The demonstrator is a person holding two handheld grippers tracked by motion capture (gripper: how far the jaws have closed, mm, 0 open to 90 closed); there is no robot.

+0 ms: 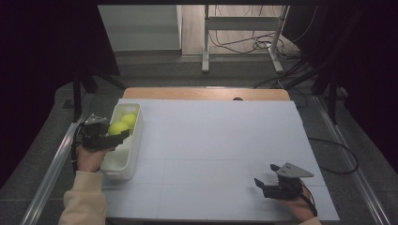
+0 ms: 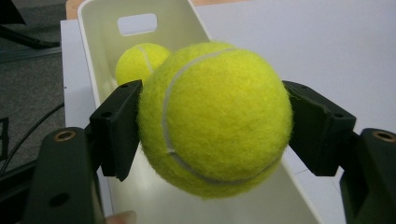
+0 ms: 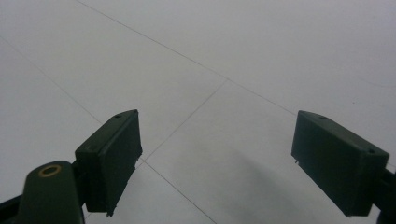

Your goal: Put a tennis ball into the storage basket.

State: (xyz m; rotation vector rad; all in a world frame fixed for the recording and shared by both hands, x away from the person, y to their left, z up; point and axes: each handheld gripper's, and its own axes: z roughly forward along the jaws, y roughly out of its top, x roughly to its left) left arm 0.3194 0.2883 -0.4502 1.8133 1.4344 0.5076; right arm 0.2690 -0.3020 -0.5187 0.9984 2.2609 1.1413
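Observation:
My left gripper (image 1: 119,132) (image 2: 212,121) is shut on a yellow tennis ball (image 1: 117,128) (image 2: 215,119), both black pads pressing its sides. It holds the ball above the long white bin (image 1: 134,140) (image 2: 100,51) at the table's left edge. A second tennis ball (image 1: 129,119) (image 2: 135,60) lies in the bin's far half, partly hidden behind the held one. Near the front right of the white table top, my right gripper (image 1: 264,178) (image 3: 219,158) rests low with its jaws wide apart and nothing between them.
The white table top (image 1: 211,145) has a wooden strip (image 1: 206,93) along its far edge. Metal rails run down both sides of the table. A frame on legs (image 1: 241,28) and loose cables lie on the floor beyond.

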